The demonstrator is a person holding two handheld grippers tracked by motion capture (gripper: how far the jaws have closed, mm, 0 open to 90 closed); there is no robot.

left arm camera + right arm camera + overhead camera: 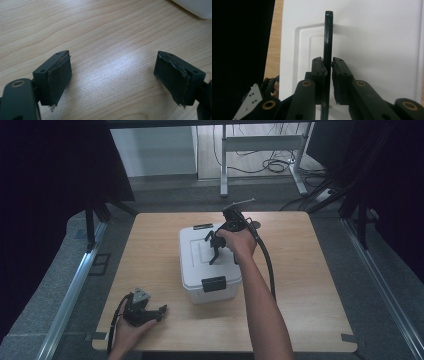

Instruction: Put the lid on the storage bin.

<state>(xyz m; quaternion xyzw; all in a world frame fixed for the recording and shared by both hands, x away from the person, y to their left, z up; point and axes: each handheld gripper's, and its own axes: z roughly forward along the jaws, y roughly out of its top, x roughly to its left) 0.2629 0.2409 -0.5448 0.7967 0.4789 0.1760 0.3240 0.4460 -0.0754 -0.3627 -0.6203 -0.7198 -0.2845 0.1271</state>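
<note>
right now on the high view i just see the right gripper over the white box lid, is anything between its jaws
observer: yes, the right gripper has a thin black handle standing edge-on between its jaws. The pads sit close on both sides, but I cannot tell whether they press on it.
operator: and the other one, open or shut
observer: the left gripper is open, with only the bare wooden table between its pads.
</note>
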